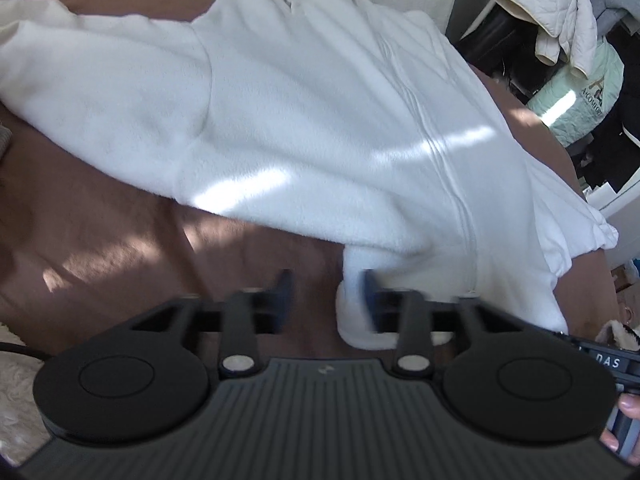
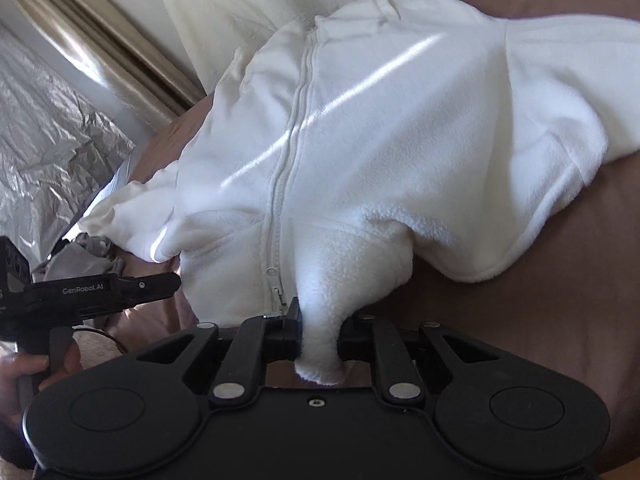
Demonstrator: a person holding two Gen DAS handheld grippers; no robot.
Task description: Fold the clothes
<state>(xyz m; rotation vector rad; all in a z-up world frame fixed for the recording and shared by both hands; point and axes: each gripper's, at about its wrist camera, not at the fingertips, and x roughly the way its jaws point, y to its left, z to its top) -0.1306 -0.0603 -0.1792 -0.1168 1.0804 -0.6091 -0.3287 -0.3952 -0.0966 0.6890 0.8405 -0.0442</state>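
White fleece, a zip-front jacket (image 2: 360, 128), lies spread on the brown bed cover (image 2: 540, 300) just ahead of both my tongs, its zipper (image 2: 284, 168) running away from them toward the collar. My right tongs (image 2: 319, 330) are pinched on a bunched fold of the hem, the fabric squeezed between the fingers and drawn up into a peak beside the zipper's lower end. My left tongs (image 1: 326, 294) stand partly apart over the bed cover; a lump of hem lies against the inner face of the right-hand finger (image 1: 370, 292), but the fingers do not clamp it. One sleeve (image 1: 80, 80) stretches off to the left of the left tongs. Beyond the jacket, crinkled silver foil (image 2: 52, 140) and a curtain (image 2: 92, 40) sit far left of the right tongs; piled clothes (image 1: 552, 20) crowd the upper right.
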